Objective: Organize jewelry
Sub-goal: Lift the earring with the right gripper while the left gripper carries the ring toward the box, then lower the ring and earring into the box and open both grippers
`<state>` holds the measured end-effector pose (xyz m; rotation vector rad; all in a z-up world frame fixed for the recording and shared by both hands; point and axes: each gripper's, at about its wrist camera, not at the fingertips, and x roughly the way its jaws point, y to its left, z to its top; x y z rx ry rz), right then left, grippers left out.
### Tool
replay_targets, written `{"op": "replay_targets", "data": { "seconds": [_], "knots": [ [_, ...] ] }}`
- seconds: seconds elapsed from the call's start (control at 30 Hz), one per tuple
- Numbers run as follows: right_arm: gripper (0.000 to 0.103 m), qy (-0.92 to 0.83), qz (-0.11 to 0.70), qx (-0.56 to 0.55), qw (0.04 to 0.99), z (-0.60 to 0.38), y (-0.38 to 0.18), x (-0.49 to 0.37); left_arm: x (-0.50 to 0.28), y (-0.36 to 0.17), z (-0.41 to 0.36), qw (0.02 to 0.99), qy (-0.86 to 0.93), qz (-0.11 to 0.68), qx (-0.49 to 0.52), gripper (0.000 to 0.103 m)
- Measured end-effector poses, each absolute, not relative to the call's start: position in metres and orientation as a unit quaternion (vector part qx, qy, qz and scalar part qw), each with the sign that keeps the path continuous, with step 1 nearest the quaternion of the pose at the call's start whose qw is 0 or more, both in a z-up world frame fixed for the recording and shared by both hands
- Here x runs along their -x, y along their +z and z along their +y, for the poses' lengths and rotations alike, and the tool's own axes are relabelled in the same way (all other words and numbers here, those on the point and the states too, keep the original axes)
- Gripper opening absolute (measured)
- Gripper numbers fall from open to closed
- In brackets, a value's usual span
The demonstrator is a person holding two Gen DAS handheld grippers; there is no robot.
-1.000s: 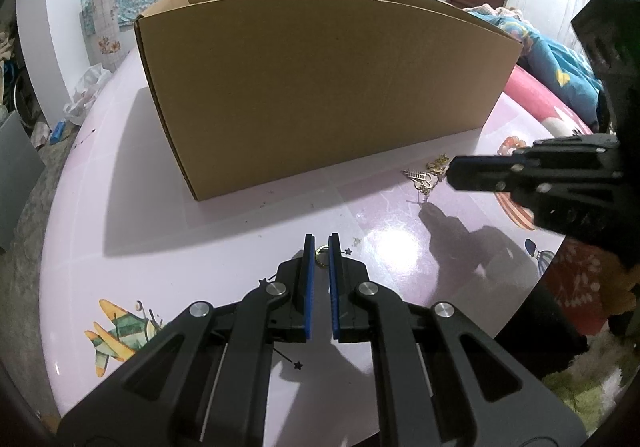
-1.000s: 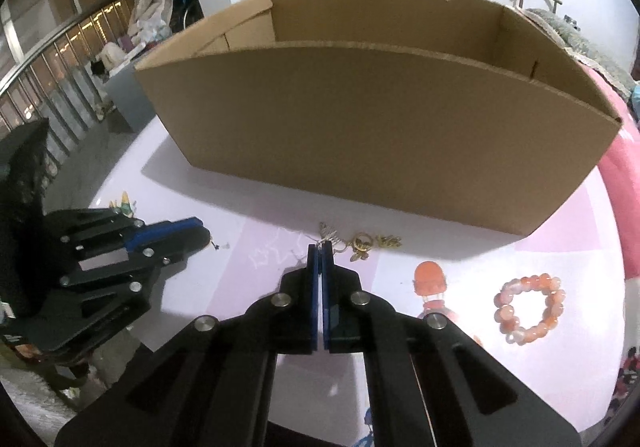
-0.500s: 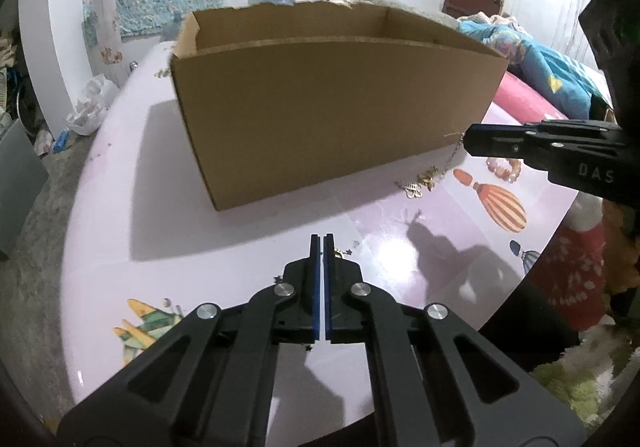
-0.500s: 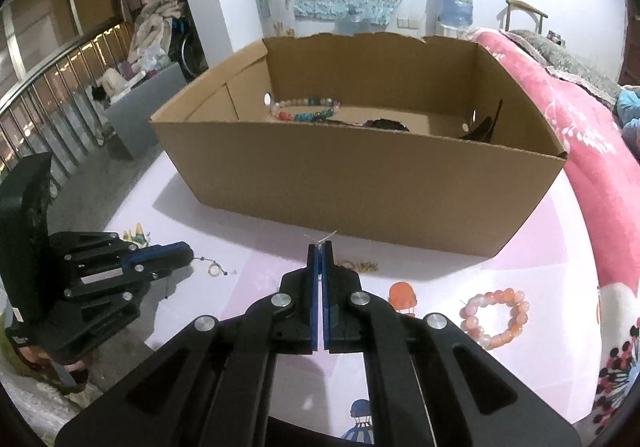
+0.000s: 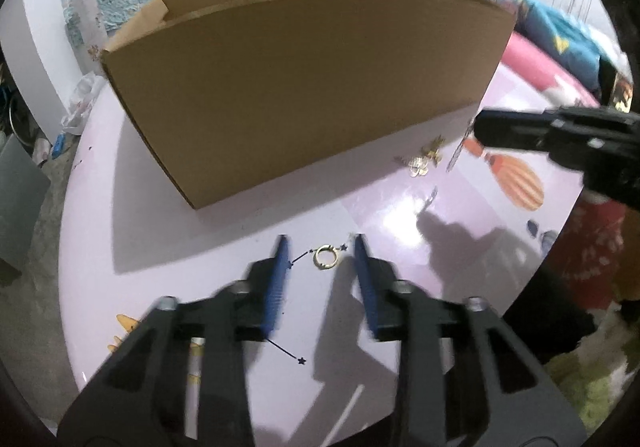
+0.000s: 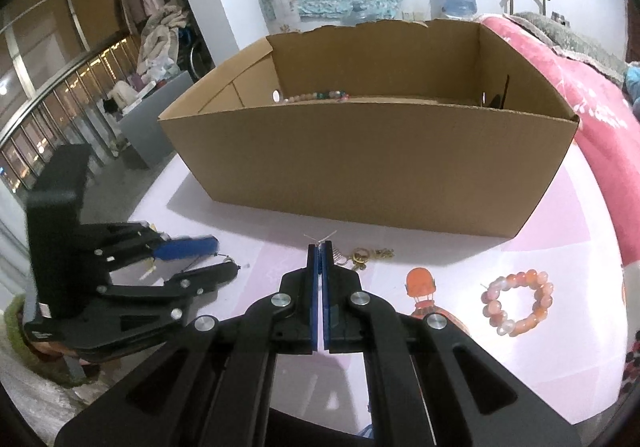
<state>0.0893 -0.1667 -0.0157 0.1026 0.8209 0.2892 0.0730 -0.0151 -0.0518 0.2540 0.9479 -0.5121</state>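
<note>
A small gold ring (image 5: 325, 257) lies on the pink table between the open fingers of my left gripper (image 5: 320, 247), which is seen open in the right wrist view (image 6: 216, 253) too. My right gripper (image 6: 320, 245) is shut on a thin silvery chain (image 6: 320, 238) that pokes out at its tips; it shows at the right of the left wrist view (image 5: 480, 129), the chain (image 5: 454, 159) dangling below. A gold jewelry heap (image 6: 370, 255) lies in front of the cardboard box (image 6: 372, 163), which holds a bead bracelet (image 6: 316, 96). A pink bead bracelet (image 6: 518, 305) lies right.
The box (image 5: 304, 87) fills the table's far half. A pink blanket (image 6: 580, 87) lies to the right. The table's edge (image 5: 68, 247) drops off on the left, with floor clutter beyond.
My left gripper has opened and now straddles the gold ring. My right gripper has dropped lower toward the table, still shut on the chain.
</note>
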Motion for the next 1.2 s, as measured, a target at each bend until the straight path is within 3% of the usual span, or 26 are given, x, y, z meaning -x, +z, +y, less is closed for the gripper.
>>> {"op": "replay_targets", "data": {
  "seconds": [0.2, 0.27, 0.73, 1.03, 1.2],
  "knots": [
    [0.002, 0.148, 0.401, -0.062, 0.902, -0.171, -0.021, -0.095, -0.073, -0.052, -0.02, 0.844, -0.246, 0.455, -0.141, 0.017],
    [0.002, 0.151, 0.401, -0.066, 0.901, -0.172, -0.022, -0.097, -0.072, -0.051, -0.021, 0.841, -0.25, 0.457, -0.146, 0.01],
    [0.002, 0.154, 0.389, -0.069, 0.905, -0.176, -0.013, -0.095, -0.066, -0.038, -0.011, 0.847, -0.25, 0.448, -0.14, 0.01],
    [0.002, 0.209, 0.326, -0.071, 0.919, -0.178, 0.057, -0.091, -0.054, 0.051, 0.002, 0.88, -0.286, 0.364, -0.106, 0.01],
    [0.002, 0.243, 0.295, -0.059, 0.922, -0.181, 0.098, -0.124, -0.091, 0.097, 0.003, 0.891, -0.303, 0.328, -0.08, 0.01]
  ]
}}
